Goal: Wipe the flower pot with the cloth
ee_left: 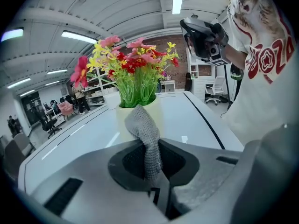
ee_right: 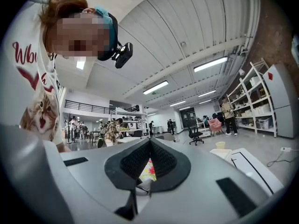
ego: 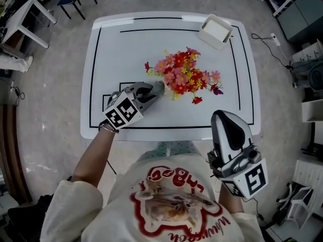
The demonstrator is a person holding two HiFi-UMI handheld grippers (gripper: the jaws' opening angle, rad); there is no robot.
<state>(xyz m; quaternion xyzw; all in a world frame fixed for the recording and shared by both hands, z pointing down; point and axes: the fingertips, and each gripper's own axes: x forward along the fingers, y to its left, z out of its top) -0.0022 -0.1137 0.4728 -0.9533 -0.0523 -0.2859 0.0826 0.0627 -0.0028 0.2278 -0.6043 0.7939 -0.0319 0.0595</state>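
A cream flower pot [ee_left: 119,120] with red, pink and yellow flowers [ego: 181,77] stands mid-table; from above the blooms hide most of it. My left gripper [ego: 153,91] is shut on a grey knitted cloth [ee_left: 142,134], and the cloth's free end lies against the pot's near side. The cloth [ego: 159,88] shows at the pot's left side in the head view. My right gripper [ego: 228,126] hangs above the table's front right edge, shut and empty, apart from the pot. Through its jaws [ee_right: 149,143] a bit of the flowers [ee_right: 148,169] shows.
The white table [ego: 116,49] carries black outline lines. A white rectangular tray [ego: 216,31] sits at its back right corner. Chairs, shelves and cables ring the table on the grey floor. People stand far off in the room.
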